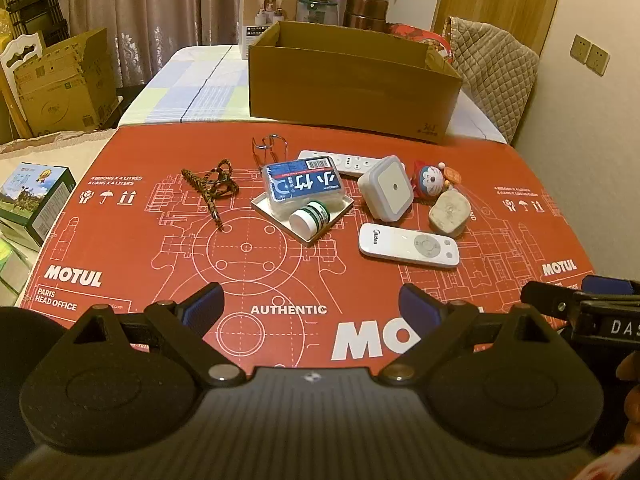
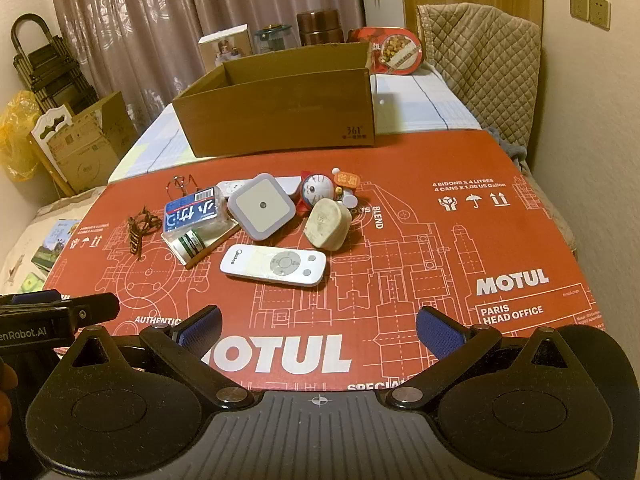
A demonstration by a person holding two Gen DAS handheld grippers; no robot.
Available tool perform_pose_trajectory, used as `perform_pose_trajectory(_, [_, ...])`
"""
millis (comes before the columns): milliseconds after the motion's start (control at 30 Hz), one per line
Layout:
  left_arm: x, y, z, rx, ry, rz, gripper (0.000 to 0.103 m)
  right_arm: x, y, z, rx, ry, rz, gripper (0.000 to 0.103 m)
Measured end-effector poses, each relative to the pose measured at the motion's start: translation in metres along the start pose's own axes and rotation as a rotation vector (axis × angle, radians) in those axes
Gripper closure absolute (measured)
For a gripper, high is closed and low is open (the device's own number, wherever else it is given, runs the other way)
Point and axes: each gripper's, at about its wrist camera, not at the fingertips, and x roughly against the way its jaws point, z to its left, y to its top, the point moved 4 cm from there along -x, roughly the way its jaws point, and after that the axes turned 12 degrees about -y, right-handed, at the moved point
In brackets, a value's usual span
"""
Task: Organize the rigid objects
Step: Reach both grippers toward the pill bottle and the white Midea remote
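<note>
A: Both tools, left tool (image 1: 310, 304) and right tool (image 2: 318, 326), stood wide open, empty.

B: Objects?

A: White remote (image 2: 274, 266) at twelve o'clock, cardboard box (image 2: 280, 100) beyond. My pads could skid off its flat, slick body.

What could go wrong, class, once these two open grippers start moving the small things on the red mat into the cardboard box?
1. The small white bottle lies on its side on a shallow tray beside the blue case; it may roll if nudged.
2. The night light, stone and toy crowd together, so wide jaws might bump a neighbour.
3. The flat white remote may slip from a pinch.
</note>
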Motion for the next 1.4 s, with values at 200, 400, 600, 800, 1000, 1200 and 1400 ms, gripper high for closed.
perform_pose_trajectory(200, [0.0,-0.001,-0.001,-0.002,0.001,0.001,0.011,0.0,0.0,0.0,0.0,0.0,0.001,0.002])
perform_pose_trajectory(400, [0.0,-0.001,0.0,-0.002,0.001,0.003,0.011,0.0,0.0,0.0,0.002,0.001,0.001,0.002])
perform_pose_trajectory(600, [-0.002,0.0,-0.001,-0.01,-0.015,0.008,0.013,-0.006,-0.004,-0.001,0.021,0.002,-0.004,0.002])
perform_pose_trajectory(800, [-0.007,0.009,-0.001,-0.035,-0.042,0.018,0.013,-0.015,0.002,-0.001,0.088,0.038,-0.027,0.002])
perform_pose_trajectory(1000, [-0.018,0.025,0.006,-0.087,-0.069,0.037,0.013,-0.029,0.015,0.008,0.216,0.109,-0.058,0.002])
perform_pose_trajectory(1200, [-0.039,0.043,0.019,-0.182,-0.087,0.067,0.013,-0.046,0.026,0.026,0.384,0.156,-0.098,0.003])
perform_pose_trajectory(1400, [-0.066,0.052,0.031,-0.264,-0.112,0.113,0.013,-0.073,0.028,0.049,0.599,0.229,-0.089,0.016])
